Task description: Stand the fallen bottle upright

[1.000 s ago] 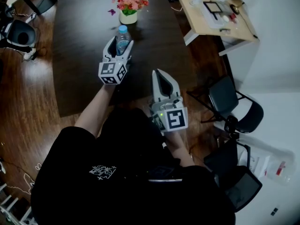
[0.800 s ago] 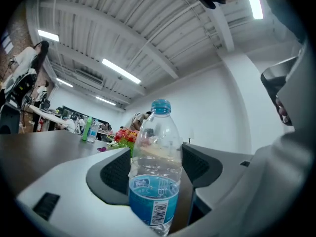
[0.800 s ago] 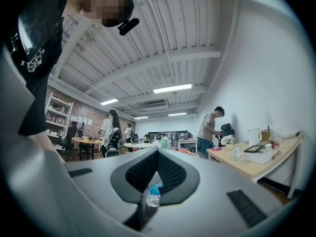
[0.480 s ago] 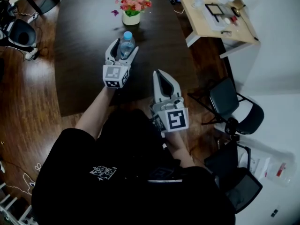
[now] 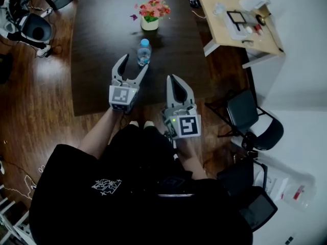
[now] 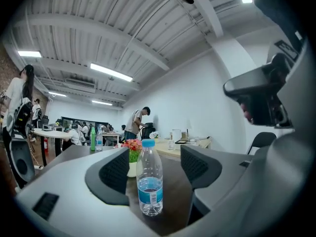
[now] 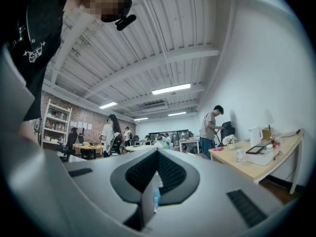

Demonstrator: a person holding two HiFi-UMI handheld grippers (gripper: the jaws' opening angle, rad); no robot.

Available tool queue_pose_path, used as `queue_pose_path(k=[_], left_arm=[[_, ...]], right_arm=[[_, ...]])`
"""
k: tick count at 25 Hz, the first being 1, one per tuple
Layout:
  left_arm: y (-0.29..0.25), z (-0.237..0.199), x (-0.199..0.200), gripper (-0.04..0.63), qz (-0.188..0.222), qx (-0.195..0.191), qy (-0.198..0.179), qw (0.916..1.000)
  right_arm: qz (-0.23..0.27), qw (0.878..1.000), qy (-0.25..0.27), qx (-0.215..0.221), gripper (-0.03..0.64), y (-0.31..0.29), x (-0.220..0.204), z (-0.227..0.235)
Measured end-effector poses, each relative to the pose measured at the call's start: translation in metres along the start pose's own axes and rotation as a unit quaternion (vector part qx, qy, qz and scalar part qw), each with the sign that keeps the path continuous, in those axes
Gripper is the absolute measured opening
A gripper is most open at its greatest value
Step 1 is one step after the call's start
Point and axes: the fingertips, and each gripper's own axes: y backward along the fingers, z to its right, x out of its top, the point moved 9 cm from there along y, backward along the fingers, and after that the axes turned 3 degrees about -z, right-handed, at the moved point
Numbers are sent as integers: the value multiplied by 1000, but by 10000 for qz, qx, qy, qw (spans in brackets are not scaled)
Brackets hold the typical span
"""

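Observation:
A clear water bottle point(image 5: 144, 51) with a blue cap and blue label stands upright on the dark table point(image 5: 102, 45). My left gripper point(image 5: 135, 62) is open just short of it, on the near side, and nothing touches the bottle. Its jaws have just been closing a little with nothing pressed between them. In the left gripper view the bottle point(image 6: 149, 181) stands free ahead of the spread pads point(image 6: 114, 172). My right gripper point(image 5: 172, 78) is shut and empty, off the table's near right corner. In the right gripper view a sliver of the bottle point(image 7: 155, 197) shows past the shut jaws.
A pot of pink and red flowers point(image 5: 152, 13) stands on the table beyond the bottle. A light wooden desk point(image 5: 217, 27) with small items is at the right, and black chairs point(image 5: 244, 114) stand on the floor beside it. People stand far off in the room.
The left gripper opened off the bottle and drew back toward me, rising a little. The bottle stays upright on the table. The right gripper barely moved.

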Motion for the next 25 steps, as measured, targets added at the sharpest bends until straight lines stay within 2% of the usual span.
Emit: queue_pose_path(k=[4, 7, 13, 16, 25], left_arm=[[37, 21, 41, 69, 116, 81, -203, 9997], [55, 28, 60, -8, 83, 132, -161, 9997], [76, 30, 83, -8, 134, 253, -39, 9996], [80, 32, 90, -8, 194, 327, -102, 9992], [91, 47, 96, -8, 287, 459, -135, 9984]], right_arm=[[40, 9999, 1, 139, 11, -8, 16, -6], [86, 9995, -42, 292, 11, -13, 25, -15], [149, 9990, -73, 419, 11, -12, 29, -23], [204, 9986, -63, 477, 11, -9, 33, -23], [271, 9980, -12, 569, 11, 1, 34, -19]])
